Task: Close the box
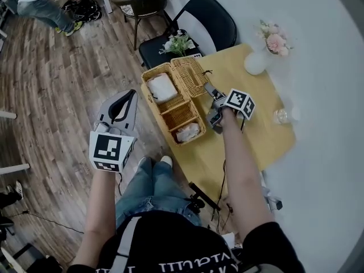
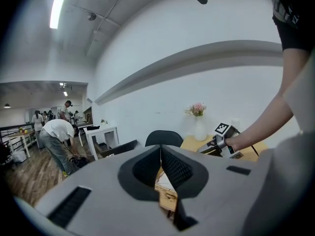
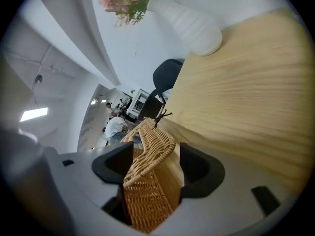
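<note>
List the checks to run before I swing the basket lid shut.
1. Right gripper on the lid: ok, the wicker edge sits between its jaws.
2. Lid position: not ok, it lies open, folded out from the basket over the table.
3. Contents below the rim: cannot tell; white bundles lie in two compartments.
4. Left gripper out of the way: ok, over the floor beside the table, jaws together, empty.
5. Vase clear of the lid's swing: ok, it stands apart near the table's far corner.
</note>
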Available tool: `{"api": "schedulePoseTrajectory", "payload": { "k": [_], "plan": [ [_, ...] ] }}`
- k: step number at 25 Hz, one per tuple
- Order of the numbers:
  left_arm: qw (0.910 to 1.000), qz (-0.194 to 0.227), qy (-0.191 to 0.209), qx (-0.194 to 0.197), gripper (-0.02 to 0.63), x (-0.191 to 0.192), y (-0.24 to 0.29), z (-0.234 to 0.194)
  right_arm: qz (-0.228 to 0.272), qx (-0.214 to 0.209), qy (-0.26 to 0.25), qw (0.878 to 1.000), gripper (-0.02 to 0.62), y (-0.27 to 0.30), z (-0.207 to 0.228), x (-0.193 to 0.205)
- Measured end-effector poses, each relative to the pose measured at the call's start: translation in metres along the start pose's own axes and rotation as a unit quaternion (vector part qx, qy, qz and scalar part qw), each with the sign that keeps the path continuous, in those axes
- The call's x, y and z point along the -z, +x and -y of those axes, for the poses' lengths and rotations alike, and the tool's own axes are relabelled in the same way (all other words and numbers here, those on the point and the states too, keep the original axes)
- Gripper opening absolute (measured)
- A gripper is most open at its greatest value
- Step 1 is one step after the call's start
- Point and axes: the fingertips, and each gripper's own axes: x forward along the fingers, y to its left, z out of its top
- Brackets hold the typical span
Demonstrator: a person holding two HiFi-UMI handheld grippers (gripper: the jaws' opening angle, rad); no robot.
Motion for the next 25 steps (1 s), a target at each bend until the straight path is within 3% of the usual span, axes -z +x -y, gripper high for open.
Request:
{"api": "schedulePoseTrajectory", "payload": {
  "k": [2, 6, 7, 17, 25],
  "plan": [
    [0.9999, 0.001, 0.01, 0.004, 0.013, 0.0, 0.002, -0.003, 0.01, -0.018, 0.035, 0.999, 0.293, 0.004, 0.001, -0.006],
    [0.9998, 0.008, 0.013, 0.009, 0.013, -0.008, 0.004, -0.011, 0.037, -0.008, 0.064, 0.997, 0.121, 0.001, 0.009, -0.01],
    [0.9998, 0.01, 0.013, 0.01, 0.012, -0.009, 0.005, -0.012, 0.04, -0.003, 0.059, 0.997, 0.118, -0.001, 0.01, -0.01],
    [0.9988, 0.035, 0.008, 0.033, 0.013, -0.026, 0.016, -0.01, 0.033, 0.049, -0.068, 0.996, 0.117, -0.016, -0.015, -0.023],
    [0.9966, 0.065, 0.012, 0.049, 0.012, -0.047, 0.015, -0.01, 0.059, 0.101, -0.199, 0.973, 0.117, -0.031, -0.046, -0.032]
  ]
}}
